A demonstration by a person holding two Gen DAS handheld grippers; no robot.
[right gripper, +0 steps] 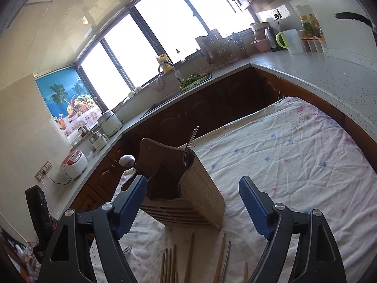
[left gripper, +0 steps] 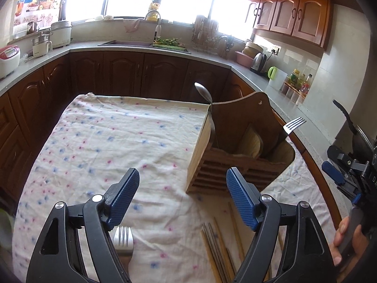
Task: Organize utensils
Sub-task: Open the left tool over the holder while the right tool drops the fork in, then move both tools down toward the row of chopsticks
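Here, both tongs, left tongs (left gripper: 182,195) and right tongs (right gripper: 193,204), spread empty near slatted wooden utensil holder (left gripper: 238,155); wooden chopsticks (left gripper: 216,247) at lower frame.

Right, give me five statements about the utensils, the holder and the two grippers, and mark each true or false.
1. A metal spoon stands in the slatted wooden utensil holder. True.
2. The silver fork in the holder points its tines down. False: the tines point up.
3. The left gripper is clamped on a fork. False: its jaws are open with nothing between them; a second fork lies on the floral cloth below.
4. Wooden chopsticks lie loose on the cloth in front of the holder. True.
5. The right gripper holds chopsticks. False: it is open and empty.
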